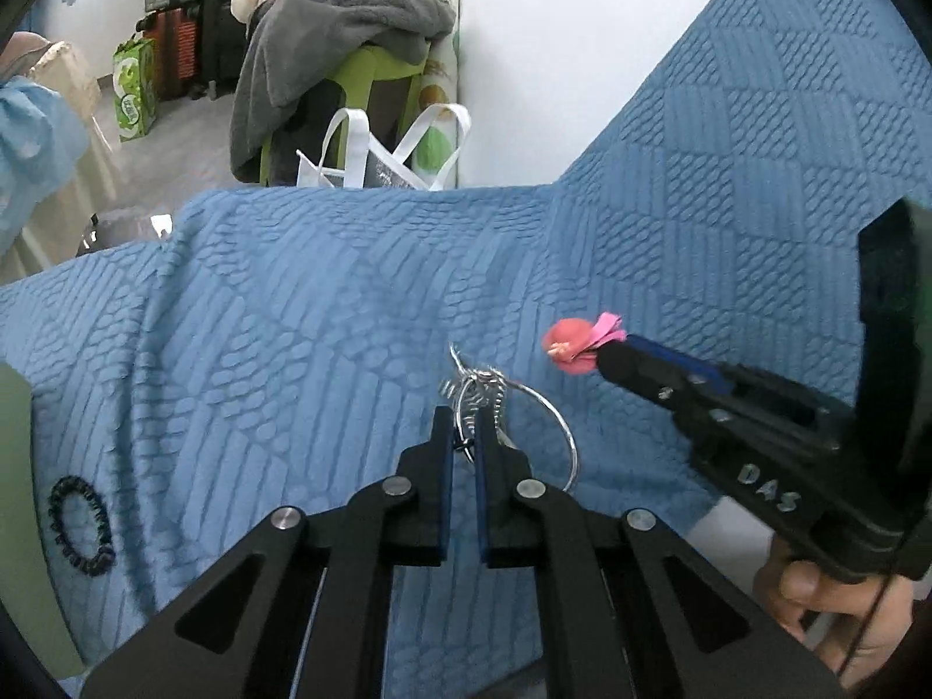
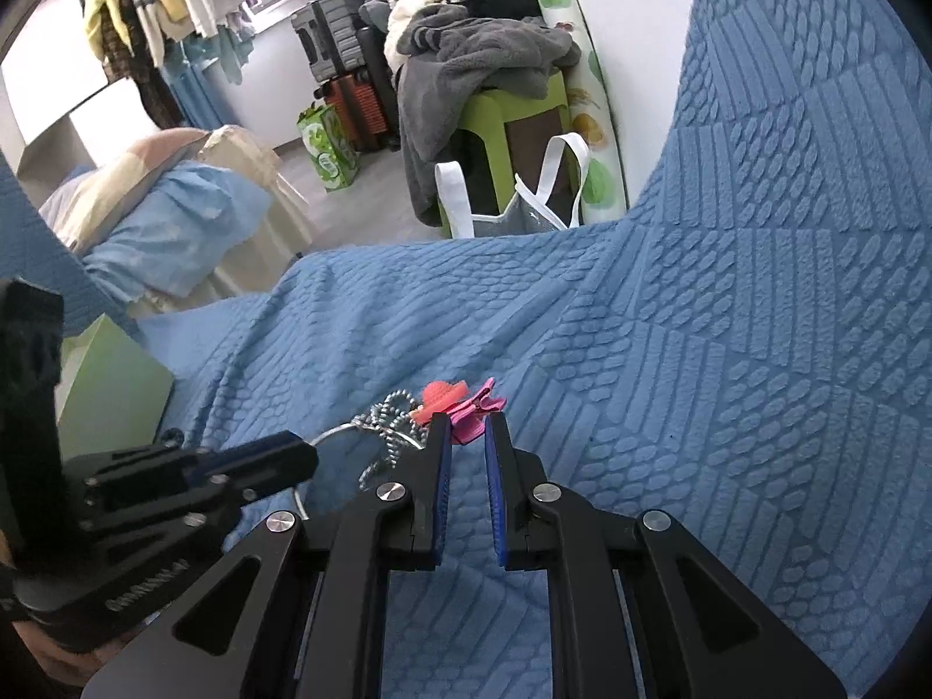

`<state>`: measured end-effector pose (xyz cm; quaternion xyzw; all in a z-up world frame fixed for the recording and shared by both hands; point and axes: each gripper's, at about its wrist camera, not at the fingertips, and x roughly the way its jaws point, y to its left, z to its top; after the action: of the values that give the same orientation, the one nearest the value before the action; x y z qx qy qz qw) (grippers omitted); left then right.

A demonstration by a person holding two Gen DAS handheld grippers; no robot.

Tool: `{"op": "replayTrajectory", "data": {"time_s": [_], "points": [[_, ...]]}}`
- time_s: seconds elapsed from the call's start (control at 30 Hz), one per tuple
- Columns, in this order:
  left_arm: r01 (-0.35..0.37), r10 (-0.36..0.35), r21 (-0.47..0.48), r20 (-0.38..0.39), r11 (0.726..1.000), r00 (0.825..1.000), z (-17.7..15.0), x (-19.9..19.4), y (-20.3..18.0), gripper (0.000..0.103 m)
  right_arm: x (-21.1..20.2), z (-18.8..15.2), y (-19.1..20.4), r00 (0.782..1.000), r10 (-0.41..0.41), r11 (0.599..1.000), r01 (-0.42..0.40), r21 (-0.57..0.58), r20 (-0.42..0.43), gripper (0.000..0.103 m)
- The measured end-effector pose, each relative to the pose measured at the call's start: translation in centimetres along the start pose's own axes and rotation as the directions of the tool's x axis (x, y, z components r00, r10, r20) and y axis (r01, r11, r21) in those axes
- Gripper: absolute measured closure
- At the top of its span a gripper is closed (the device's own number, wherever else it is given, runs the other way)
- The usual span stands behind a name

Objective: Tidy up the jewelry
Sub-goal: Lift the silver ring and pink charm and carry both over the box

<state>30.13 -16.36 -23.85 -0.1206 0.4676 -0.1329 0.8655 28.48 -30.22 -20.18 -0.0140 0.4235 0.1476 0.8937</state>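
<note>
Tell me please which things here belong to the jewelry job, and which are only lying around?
Belong to the job:
- silver hoop and chain, held in the left gripper
- pink flower clip, held in the right gripper
- black beaded bracelet on the blue cover

Only lying around:
- grey towel
- white bag
- suitcases

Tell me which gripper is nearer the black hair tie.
Left. The left gripper, shut on the silver ring, sits right of the black hair tie; the right gripper holds the pink flower clip farther right.
</note>
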Motion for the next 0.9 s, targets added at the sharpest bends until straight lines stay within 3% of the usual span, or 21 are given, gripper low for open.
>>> {"op": "replayTrajectory", "data": {"time_s": [0.27,0.3,0.57,0.9], "points": [[0.032,-0.033,0.018,0.054,0.999,0.998,0.2,-4.7,-0.1,0.097,-1.8,0.0,2.5,0.999,-0.015,0.999,0.016,-0.038,0.029,0.093],[0.039,-0.041,0.018,0.06,0.999,0.997,0.2,-5.2,-0.1,0.103,-2.0,-0.1,2.7,0.999,-0.021,0.999,0.022,-0.037,0.028,0.093],[0.033,-0.038,0.05,0.104,0.998,0.994,0.9,-8.8,0.3,0.103,-3.9,-0.1,4.1,0.998,-0.045,0.998,0.047,-0.045,0.047,0.093],[0.106,-0.107,-0.027,-0.022,0.994,0.994,-2.3,-4.6,3.5,0.103,-3.6,-1.0,3.9,0.997,-0.071,0.997,0.071,-0.013,0.02,0.093]]}}
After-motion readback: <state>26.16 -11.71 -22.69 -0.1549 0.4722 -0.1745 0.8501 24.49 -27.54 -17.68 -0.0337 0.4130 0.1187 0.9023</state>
